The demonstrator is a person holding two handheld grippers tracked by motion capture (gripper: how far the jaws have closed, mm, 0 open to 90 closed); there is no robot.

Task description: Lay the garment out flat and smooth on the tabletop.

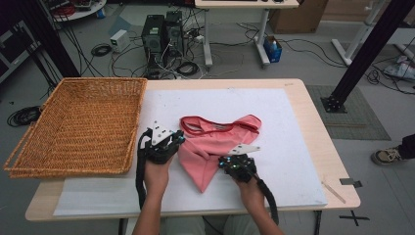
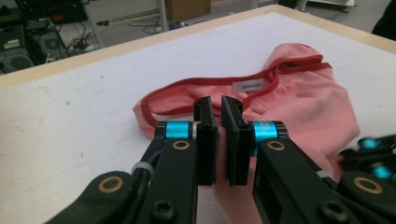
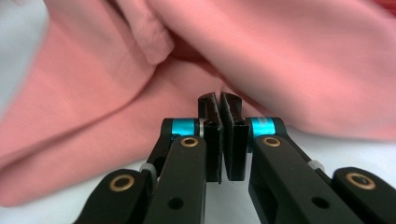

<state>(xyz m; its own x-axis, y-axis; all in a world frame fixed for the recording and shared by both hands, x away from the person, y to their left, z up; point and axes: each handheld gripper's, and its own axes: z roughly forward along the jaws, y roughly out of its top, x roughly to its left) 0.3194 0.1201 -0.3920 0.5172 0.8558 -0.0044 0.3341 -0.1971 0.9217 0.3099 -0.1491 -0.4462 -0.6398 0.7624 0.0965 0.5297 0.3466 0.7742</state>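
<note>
A pink garment (image 1: pixel 215 139) with red trim lies crumpled on the white mat (image 1: pixel 288 132) in the high view. My left gripper (image 1: pixel 179 140) sits at the garment's left edge. In the left gripper view its jaws (image 2: pixel 217 106) stand almost together, with pink cloth (image 2: pixel 299 88) in the narrow slit between them. My right gripper (image 1: pixel 223 162) is at the lower right side of the garment. In the right gripper view it (image 3: pixel 220 100) is shut, its tips pressed into a fold of the pink fabric (image 3: pixel 280 56). The right gripper (image 2: pixel 373 156) also shows at the edge of the left gripper view.
A large wicker basket (image 1: pixel 134 122) stands at the table's left, close to my left hand. The mat covers most of the wooden table (image 1: pixel 318 147). Computer towers (image 1: pixel 161 34) and cables lie on the floor beyond. A person's shoe (image 1: pixel 387 155) is at the right.
</note>
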